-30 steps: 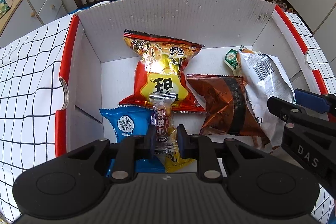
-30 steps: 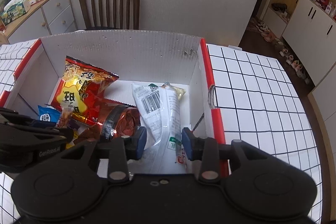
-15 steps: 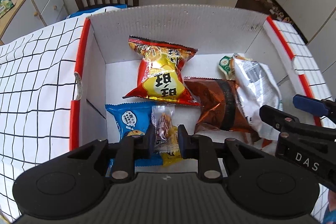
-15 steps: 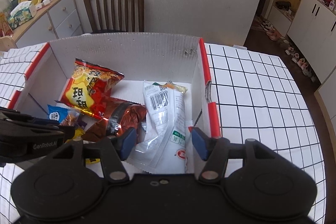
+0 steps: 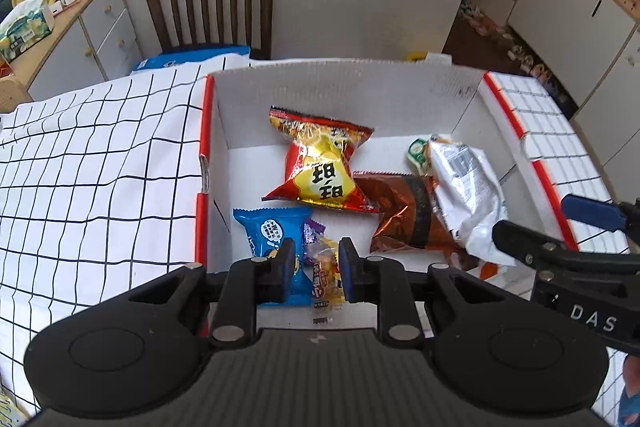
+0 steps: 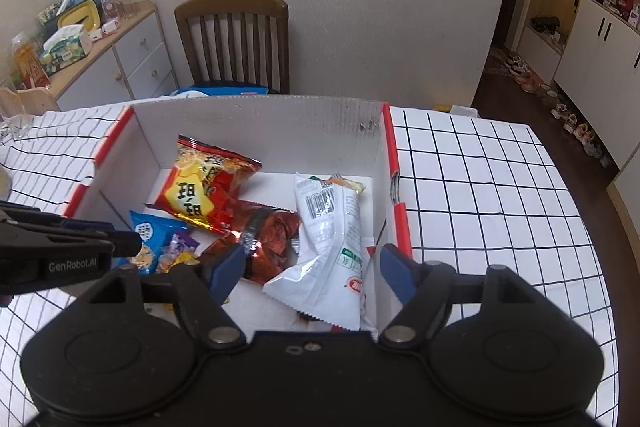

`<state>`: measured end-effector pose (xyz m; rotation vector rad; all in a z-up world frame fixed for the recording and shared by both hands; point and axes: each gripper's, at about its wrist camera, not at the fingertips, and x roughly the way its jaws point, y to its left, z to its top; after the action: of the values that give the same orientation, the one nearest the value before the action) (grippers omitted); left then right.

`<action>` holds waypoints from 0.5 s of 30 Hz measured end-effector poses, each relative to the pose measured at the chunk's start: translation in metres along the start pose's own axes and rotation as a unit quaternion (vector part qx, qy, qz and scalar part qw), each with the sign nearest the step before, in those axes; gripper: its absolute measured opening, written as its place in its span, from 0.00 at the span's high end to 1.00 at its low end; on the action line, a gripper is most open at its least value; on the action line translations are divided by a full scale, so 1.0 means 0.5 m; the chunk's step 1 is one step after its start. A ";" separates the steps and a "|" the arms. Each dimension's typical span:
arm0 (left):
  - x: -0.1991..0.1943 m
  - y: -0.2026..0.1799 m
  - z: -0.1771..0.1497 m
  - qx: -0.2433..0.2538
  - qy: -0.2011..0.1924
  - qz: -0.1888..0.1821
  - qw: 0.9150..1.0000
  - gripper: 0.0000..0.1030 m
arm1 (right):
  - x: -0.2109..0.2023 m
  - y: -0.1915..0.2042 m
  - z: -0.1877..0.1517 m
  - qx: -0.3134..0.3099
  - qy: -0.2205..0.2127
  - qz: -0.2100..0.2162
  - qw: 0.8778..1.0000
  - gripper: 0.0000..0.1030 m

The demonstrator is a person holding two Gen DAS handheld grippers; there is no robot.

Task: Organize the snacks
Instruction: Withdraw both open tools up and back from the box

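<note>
Checked cloth covers the bench (image 6: 480, 187); a white box (image 5: 320, 87) with red edges sits on it, a chair (image 6: 234, 39) behind.

Left tongs (image 5: 314, 263): clenched, with a small clear candy packet (image 5: 322, 267) between the pads. It seems pinched, though I cannot tell whether it has cleared the floor of the box. Its long axis runs along the tongs' line, tail toward the camera. A blue packet (image 5: 268, 227) lies just beside it, to the left.

Right tongs (image 6: 312, 267): jaws opening, released. A white bag (image 6: 332, 239) lies below the gap, untouched, long axis pointing away, against the box's right wall. A brown bag (image 6: 268, 235) and a red bag (image 6: 204, 183) lie to its left.

Judgement: the candy packet is the left hand's job. The white bag is nearest the right.
</note>
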<state>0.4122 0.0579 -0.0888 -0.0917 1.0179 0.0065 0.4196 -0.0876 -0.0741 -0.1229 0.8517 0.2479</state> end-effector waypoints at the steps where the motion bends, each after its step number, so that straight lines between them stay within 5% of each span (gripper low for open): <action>1: -0.009 0.002 -0.002 -0.001 -0.005 -0.001 1.000 0.79 | -0.007 0.002 -0.001 -0.001 -0.003 0.002 1.000 0.26; 11: -0.091 0.013 -0.020 -0.010 -0.055 -0.018 0.998 0.78 | -0.084 0.019 -0.009 -0.005 -0.042 0.021 0.999 0.18; 13: -0.109 0.014 -0.023 -0.012 -0.064 -0.022 0.998 0.74 | -0.099 0.021 -0.011 -0.005 -0.049 0.027 0.998 0.17; 15: -0.126 0.013 -0.025 -0.012 -0.077 -0.023 0.997 0.54 | -0.114 0.024 -0.012 -0.005 -0.058 0.032 0.998 0.16</action>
<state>0.3681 0.0657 -0.0423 -0.1345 0.8620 -0.0151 0.3761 -0.0868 -0.0350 -0.0896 0.7393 0.3165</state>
